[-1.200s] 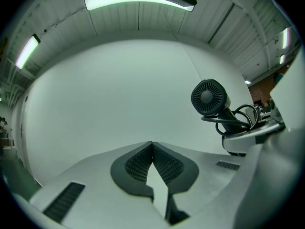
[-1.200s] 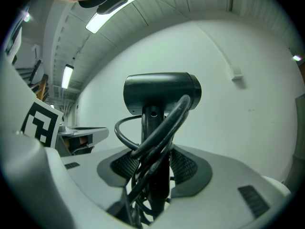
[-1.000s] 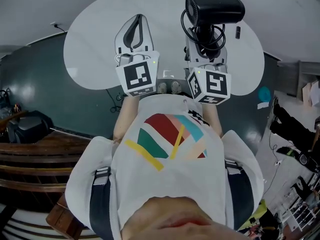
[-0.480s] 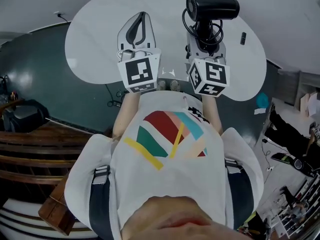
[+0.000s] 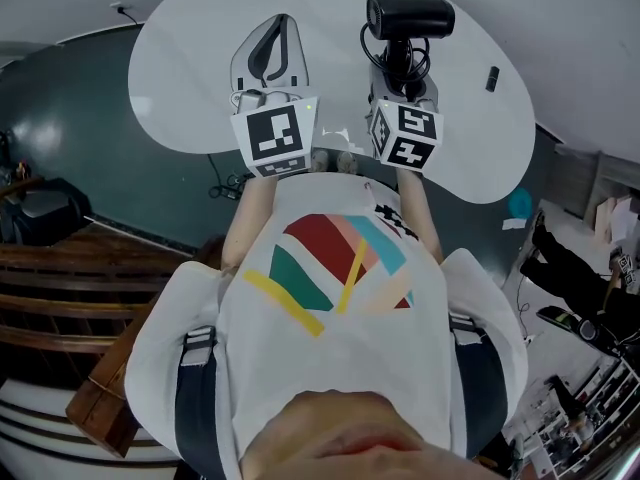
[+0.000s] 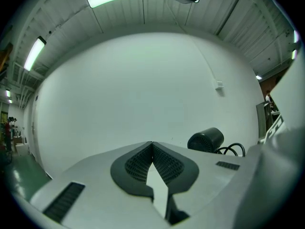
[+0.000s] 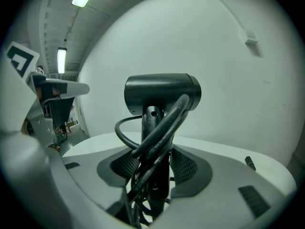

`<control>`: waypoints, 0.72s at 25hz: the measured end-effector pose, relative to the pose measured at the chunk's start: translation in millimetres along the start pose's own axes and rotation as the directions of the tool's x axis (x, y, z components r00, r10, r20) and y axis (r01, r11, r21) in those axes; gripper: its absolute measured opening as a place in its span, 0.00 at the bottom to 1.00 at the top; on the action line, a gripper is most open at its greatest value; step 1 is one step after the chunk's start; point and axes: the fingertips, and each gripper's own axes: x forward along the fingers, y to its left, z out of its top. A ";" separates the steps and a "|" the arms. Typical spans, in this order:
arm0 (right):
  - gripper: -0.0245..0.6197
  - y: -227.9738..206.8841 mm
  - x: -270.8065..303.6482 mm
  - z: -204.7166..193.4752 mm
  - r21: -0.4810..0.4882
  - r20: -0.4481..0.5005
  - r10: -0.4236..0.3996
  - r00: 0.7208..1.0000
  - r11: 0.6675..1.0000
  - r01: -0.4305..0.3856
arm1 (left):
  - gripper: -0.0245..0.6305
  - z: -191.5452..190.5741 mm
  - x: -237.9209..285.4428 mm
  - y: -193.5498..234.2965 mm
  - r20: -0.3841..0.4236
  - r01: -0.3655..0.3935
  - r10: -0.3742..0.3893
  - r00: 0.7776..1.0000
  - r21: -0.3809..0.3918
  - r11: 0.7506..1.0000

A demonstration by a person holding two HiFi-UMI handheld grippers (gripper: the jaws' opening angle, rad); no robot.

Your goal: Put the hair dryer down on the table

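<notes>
Quick update: the hair dryer isn't down yet. It's held up over the far half of the table, barrel crosswise at the top and handle running back into the right gripper. The right gripper view shows both pads pinching the handle, with the cord bunched in alongside it, so that looks like a solid hold. The left gripper is doing nothing: its 2 fingers are pressed together at the tips with nothing between them, and it hovers over the table's near-left part. What's changed over the last 1 second is that both grippers have slid further out over the table. The dryer reads a bit smaller from the head view, which I'd guess means it's going away and down, and the grip hasn't loosened at all. So my read is we're mid-carry, heading into the lowering bit, with the actual set-down and release yet to come. The table under it looks bare. The only other item is 1 small dark thing near the table's right edge, well apart from the dryer.
</notes>
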 end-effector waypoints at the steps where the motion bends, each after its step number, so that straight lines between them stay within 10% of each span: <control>1: 0.36 -0.6 3.0 -7.0 -0.006 -0.020 -0.004 1.000 1.000 0.004 | 0.06 -0.8 -0.2 1.4 -0.003 -0.004 0.004 1.000 -0.001 1.000; 18: 0.36 -13.2 30.4 -106.1 -0.003 -0.311 -0.025 0.950 1.000 0.025 | 0.06 -2.4 0.0 2.1 -0.016 -0.007 0.008 1.000 0.017 1.000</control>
